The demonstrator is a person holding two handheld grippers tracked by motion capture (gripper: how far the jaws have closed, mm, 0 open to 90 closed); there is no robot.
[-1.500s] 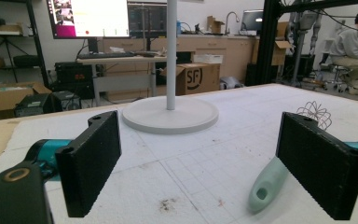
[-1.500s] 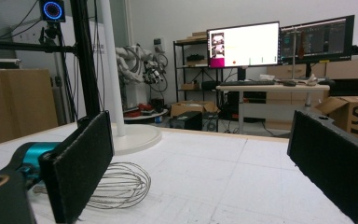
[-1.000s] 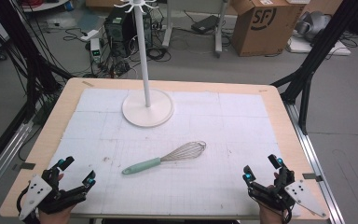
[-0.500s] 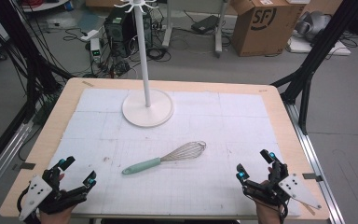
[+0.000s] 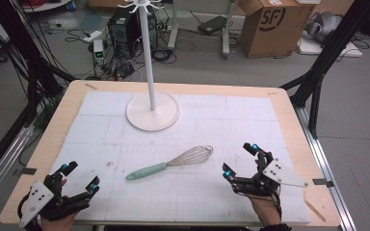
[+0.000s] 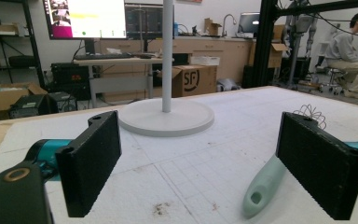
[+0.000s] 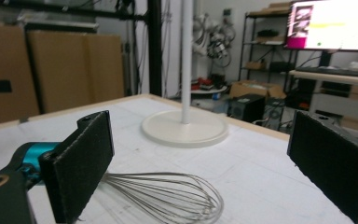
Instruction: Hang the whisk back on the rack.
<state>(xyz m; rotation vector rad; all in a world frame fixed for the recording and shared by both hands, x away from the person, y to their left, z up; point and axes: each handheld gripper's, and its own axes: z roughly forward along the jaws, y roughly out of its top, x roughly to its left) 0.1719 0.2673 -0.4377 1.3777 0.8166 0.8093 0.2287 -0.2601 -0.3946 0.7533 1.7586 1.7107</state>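
Note:
A whisk (image 5: 171, 162) with a mint-green handle and wire head lies on the white mat, near its middle. Its handle end (image 6: 263, 186) points toward my left gripper and its wire head (image 7: 168, 196) lies just ahead of my right gripper. A white stand (image 5: 152, 110) with a round base and tall pole rises at the back of the mat. My left gripper (image 5: 80, 176) stands open at the front left corner, empty. My right gripper (image 5: 241, 160) is open too, just right of the whisk's head, with nothing between its jaws.
The mat covers a wooden table (image 5: 298, 139) with bare edges all round. Behind it on the floor are cables, a computer tower (image 5: 125, 29) and a cardboard box (image 5: 270, 24). A person (image 6: 349, 51) sits far off.
My right gripper has moved forward and to the left, from the front right corner toward the whisk's wire head. The left gripper and the whisk have stayed put.

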